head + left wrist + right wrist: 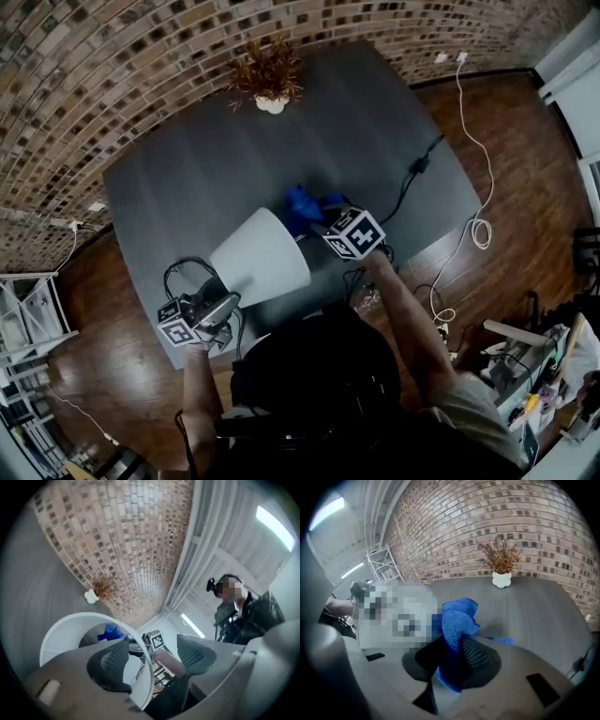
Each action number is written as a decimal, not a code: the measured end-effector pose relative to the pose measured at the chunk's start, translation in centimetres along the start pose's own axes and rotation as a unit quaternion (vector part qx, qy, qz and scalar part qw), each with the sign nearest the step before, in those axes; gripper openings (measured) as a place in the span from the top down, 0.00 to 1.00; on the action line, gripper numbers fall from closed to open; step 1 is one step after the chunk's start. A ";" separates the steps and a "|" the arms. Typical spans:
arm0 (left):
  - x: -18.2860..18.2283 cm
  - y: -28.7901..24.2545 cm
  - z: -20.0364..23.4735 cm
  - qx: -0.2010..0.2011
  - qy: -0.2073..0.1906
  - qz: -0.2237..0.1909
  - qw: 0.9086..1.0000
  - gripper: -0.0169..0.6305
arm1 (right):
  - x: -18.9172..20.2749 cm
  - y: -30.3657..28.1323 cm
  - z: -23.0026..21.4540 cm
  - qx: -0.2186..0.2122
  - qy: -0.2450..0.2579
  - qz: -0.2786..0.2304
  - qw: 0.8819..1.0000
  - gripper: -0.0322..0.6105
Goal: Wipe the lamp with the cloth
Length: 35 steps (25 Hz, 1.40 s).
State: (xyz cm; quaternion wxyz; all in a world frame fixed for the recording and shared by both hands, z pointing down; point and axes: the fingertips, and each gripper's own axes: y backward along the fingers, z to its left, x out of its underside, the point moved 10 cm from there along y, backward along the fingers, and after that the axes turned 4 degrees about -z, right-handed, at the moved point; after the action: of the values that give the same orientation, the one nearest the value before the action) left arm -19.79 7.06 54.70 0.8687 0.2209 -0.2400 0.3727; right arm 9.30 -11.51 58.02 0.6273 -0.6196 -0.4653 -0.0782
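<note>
**Desk:** What are you holding right now?

**Me:** I'm pinching the cloth [458, 616] in the right hand-held gripper [457, 654]. Its jaws are pressing together on a bunched blue fold, and the rest is sticking up past the tips. The left hand-held gripper [154, 656] is standing spread. The rim of the lamp [261, 255] shade is running between its jaws, and I'm not seeing either pad press on it.

**Desk:** And where is the lamp sitting for you?

**Me:** In the head view the white shade is filling the centre of the frame, over the near part of the grey counter [178, 178]. The left hand-held gripper is hanging at the shade's lower left edge. The right one is sitting at its upper right, with the cloth just beside the shade wall. I can't tell whether the cloth is touching it.

**Desk:** How are you planning the wipe?

**Me:** I'm judging the wiping stroke to be the step in hand. I'm thinking of closing the left jaws lightly on the rim first, so the shade isn't swinging away. Then I'm laying a broad face of the cloth against the wall and drawing it along the curve, with the hard jaw tips off the thin shade.
</note>
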 end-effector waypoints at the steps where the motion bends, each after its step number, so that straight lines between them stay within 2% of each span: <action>1: -0.5 0.1 0.2 0.003 0.039 -0.015 0.999 0.47 | 0.2 0.2 0.0 -0.001 -0.002 -0.006 1.000 0.80; 3: -1.3 0.3 1.0 -0.003 0.118 -0.046 0.992 0.47 | 0.4 0.4 0.2 0.001 0.006 -0.015 1.000 0.80; 5: -1.6 0.7 1.9 -0.011 0.191 -0.068 0.979 0.48 | 0.8 0.6 0.3 0.003 0.014 -0.023 1.000 0.80; 6: -1.7 1.1 2.4 -0.017 0.222 -0.074 0.972 0.45 | 1.1 0.7 0.3 0.002 0.014 -0.030 0.999 0.80; 8: -1.7 2.5 3.5 -0.034 0.276 -0.091 0.956 0.45 | 1.8 1.0 0.4 -0.003 0.009 -0.048 0.999 0.80; 11: -1.9 3.9 5.1 -0.079 0.330 -0.111 0.934 0.47 | 2.8 1.5 0.7 -0.010 0.003 -0.074 0.997 0.80; 13: -1.8 2.7 5.9 -0.100 0.360 -0.102 0.922 0.48 | 3.2 1.8 0.8 -0.010 0.000 -0.084 0.996 0.80; 15: -1.6 1.1 6.3 -0.126 0.385 -0.096 0.909 0.60 | 3.4 2.1 0.9 -0.010 -0.002 -0.088 0.996 0.80; 16: -1.6 0.5 6.4 -0.135 0.394 -0.105 0.903 0.72 | 3.5 2.1 0.9 -0.011 -0.004 -0.091 0.996 0.80; 17: -1.8 0.1 6.5 -0.136 0.399 -0.121 0.899 0.73 | 3.6 2.1 0.9 -0.012 -0.007 -0.094 0.995 0.80; 18: -2.0 -0.2 6.4 -0.129 0.395 -0.136 0.899 0.76 | 3.7 2.2 0.9 -0.012 -0.011 -0.098 0.995 0.80; 19: -2.3 -0.7 6.1 -0.118 0.378 -0.142 0.907 0.78 | 3.9 2.2 0.9 -0.009 -0.016 -0.104 0.994 0.80; 20: -2.6 -1.3 5.6 -0.106 0.345 -0.135 0.923 0.80 | 4.1 2.3 0.7 -0.003 -0.020 -0.111 0.994 0.80; 21: -3.1 -1.9 4.9 -0.096 0.299 -0.118 0.942 0.85 | 4.2 2.3 0.5 0.008 -0.024 -0.123 0.992 0.80; 22: -3.6 -2.6 4.4 -0.086 0.245 -0.097 0.961 0.90 | 4.3 2.3 0.1 0.023 -0.028 -0.138 0.990 0.80; 23: -4.0 -3.2 4.0 -0.077 0.190 -0.076 0.976 0.91 | 4.2 2.2 -0.3 0.038 -0.034 -0.155 0.987 0.80; 24: -4.3 -3.6 3.8 -0.069 0.139 -0.056 0.986 0.91 | 3.9 2.2 -0.8 0.053 -0.043 -0.170 0.983 0.80; 25: -4.5 -3.8 3.7 -0.061 0.094 -0.039 0.993 0.92 | 3.5 2.3 -1.2 0.066 -0.055 -0.183 0.979 0.80; 27: -4.4 -3.6 3.9 -0.049 0.031 -0.016 0.998 0.93 | 2.4 3.0 -1.6 0.083 -0.085 -0.207 0.971 0.80; 29: -3.7 -2.8 4.0 -0.038 0.007 -0.007 0.999 0.94 | 1.4 4.0 -1.3 0.071 -0.121 -0.231 0.963 0.80; 30: -3.2 -2.5 4.0 -0.031 0.001 -0.005 1.000 0.94 | 0.9 4.1 -1.0 0.042 -0.147 -0.244 0.958 0.80; 31: -2.8 -2.4 4.0 -0.021 -0.004 -0.004 1.000 0.95 | 0.5 3.9 -0.5 -0.005 -0.179 -0.255 0.950 0.80; 33: -1.9 -2.3 3.7 -0.006 -0.021 0.003 1.000 0.95 | -0.3 1.8 1.1 -0.126 -0.239 -0.257 0.928 0.80; 34: -1.6 -2.2 3.5 -0.006 -0.030 0.007 0.999 0.95 | -0.6 0.4 2.3 -0.171 -0.252 -0.242 0.921 0.80; 35: -1.3 -2.1 3.3 -0.009 -0.038 0.010 0.999 0.95 | -0.8 -1.0 3.3 -0.191 -0.249 -0.220 0.924 0.80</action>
State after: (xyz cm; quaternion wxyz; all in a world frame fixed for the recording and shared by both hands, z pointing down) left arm -19.81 3.18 56.10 0.8573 0.2248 -0.2780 0.3705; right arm 6.58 -9.33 57.55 0.3280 -0.6091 -0.7073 -0.1451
